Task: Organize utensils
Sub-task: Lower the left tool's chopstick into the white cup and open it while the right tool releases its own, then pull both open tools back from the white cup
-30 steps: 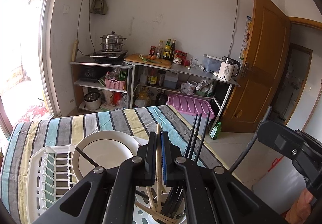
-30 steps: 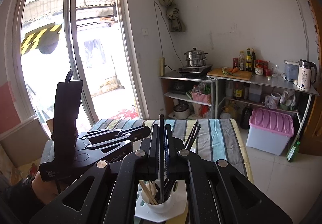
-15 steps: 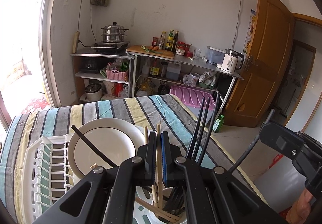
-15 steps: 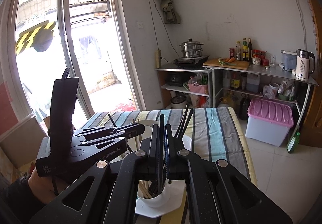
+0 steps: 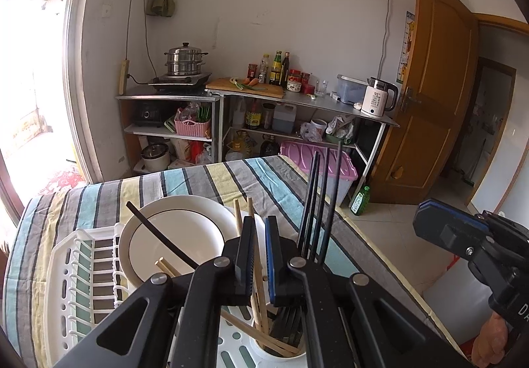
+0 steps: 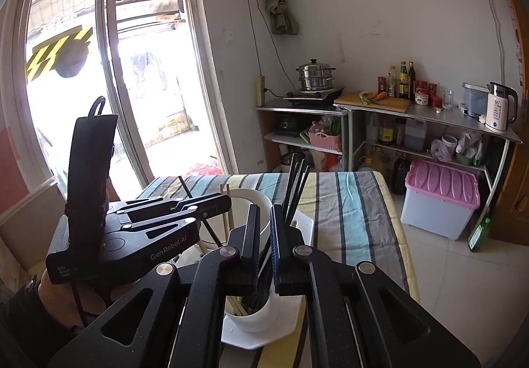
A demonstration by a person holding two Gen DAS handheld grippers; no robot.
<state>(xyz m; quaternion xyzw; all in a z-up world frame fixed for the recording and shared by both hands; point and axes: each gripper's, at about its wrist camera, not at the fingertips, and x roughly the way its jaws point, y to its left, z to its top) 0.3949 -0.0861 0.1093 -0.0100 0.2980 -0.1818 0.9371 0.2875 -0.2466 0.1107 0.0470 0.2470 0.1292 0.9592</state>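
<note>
Dropping chopsticks into the cup, my left gripper pinches one; right gripper is opening, so I go straight down.

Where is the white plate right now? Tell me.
In the left wrist view the white plate stands on edge at lower left, in the white dish rack on the striped tablecloth, just behind the white utensil cup holding chopsticks.

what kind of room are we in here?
Looks like a home kitchen or dining corner: a steamer pot on a hotplate, sauce bottles and an electric kettle on metal shelving, and a dish rack on the striped table.
</note>
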